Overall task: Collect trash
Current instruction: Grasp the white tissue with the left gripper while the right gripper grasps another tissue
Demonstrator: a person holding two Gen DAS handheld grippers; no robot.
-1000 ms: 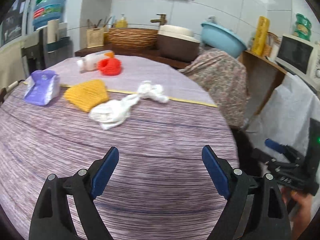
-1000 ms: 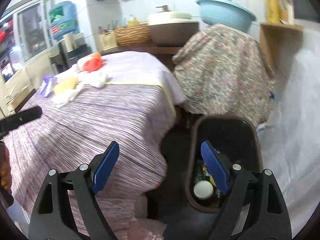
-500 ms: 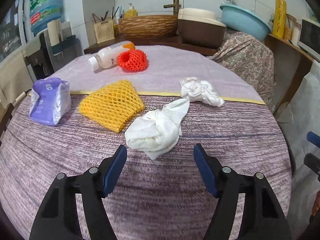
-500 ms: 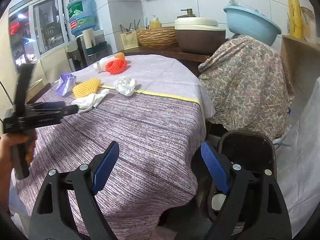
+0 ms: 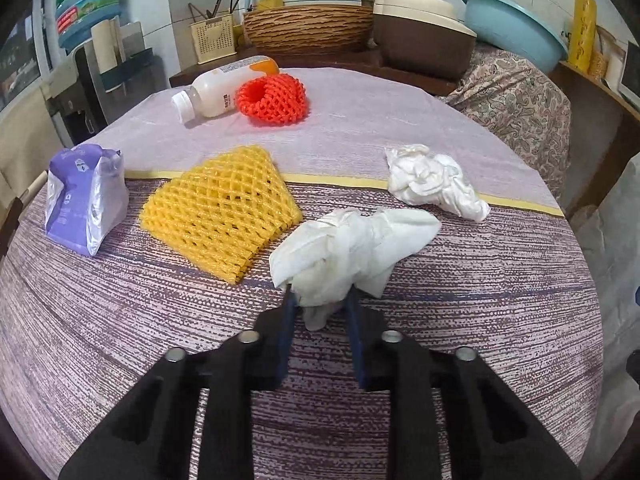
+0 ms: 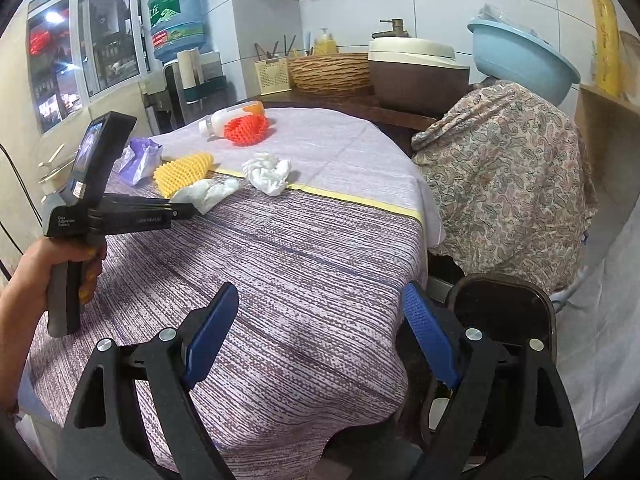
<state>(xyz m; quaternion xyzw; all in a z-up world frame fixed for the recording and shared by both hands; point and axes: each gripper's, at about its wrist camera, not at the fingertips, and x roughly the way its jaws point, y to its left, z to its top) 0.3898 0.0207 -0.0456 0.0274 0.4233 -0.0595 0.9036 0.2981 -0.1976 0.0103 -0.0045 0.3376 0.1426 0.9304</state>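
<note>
Kitchen table (image 5: 400, 400) under striped cloth, littered with trash.
Left wrist view: left gripper (image 5: 320, 304) has just been closing and now pinches the near tissue (image 5: 352, 248) beside the yellow net (image 5: 220, 212); lifting straight should avoid snagging it. Right wrist view: right gripper (image 6: 320, 344) hangs spread and empty over the table edge, bin (image 6: 504, 308) just right.

Left gripper (image 5: 320, 300): black plastic frame, blue pads (image 5: 286, 328), silver round screws on finger arms. In right wrist view it showed pistol handle, small screen tilted up on top, white lettering on side. Right gripper (image 6: 316, 336): same black frame, textured blue pads (image 6: 426, 332), silver screws. Left hand (image 6: 48, 268): bare, no sleeve visible.
</note>
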